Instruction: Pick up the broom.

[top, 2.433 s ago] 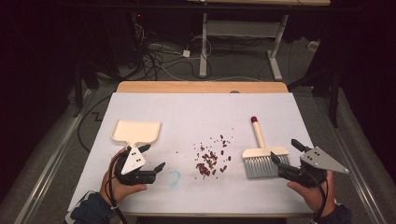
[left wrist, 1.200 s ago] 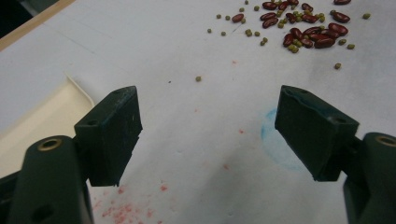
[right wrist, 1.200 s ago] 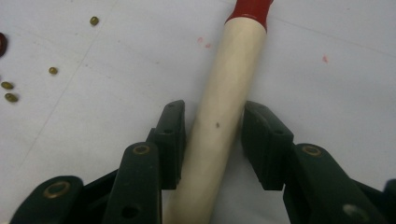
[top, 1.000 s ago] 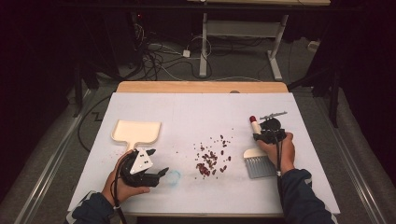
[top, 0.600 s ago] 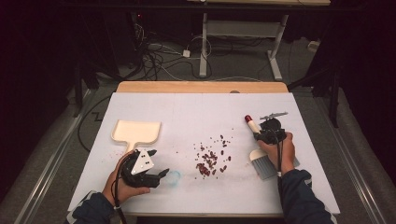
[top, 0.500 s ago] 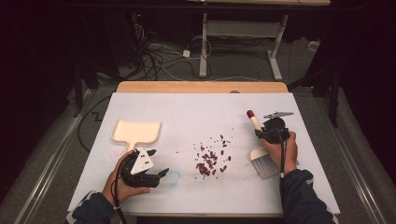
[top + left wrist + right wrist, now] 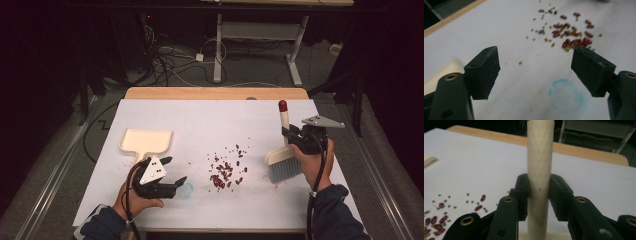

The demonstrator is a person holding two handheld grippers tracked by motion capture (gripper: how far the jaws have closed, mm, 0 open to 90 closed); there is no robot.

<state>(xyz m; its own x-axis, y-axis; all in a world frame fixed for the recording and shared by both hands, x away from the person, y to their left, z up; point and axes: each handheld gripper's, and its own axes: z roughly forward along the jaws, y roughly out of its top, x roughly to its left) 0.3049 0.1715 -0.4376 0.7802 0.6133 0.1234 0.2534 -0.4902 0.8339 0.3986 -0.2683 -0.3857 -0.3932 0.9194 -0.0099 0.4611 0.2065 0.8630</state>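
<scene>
One cream plastic hand brush with a red-tipped handle and grey bristles [image 7: 283, 159] stands upright, its handle clenched in the right tongs [image 7: 288, 134], bristles down on the white-covered tabletop [image 7: 210, 120]. One cream plastic dustpan [image 7: 145, 141] lies just beyond the left tongs [image 7: 173, 170], which gape released. Between both tongs lies one scatter of red beans and small green seeds [image 7: 227, 169]; the room behind is dark, with cables on the floor [image 7: 170, 55].
</scene>
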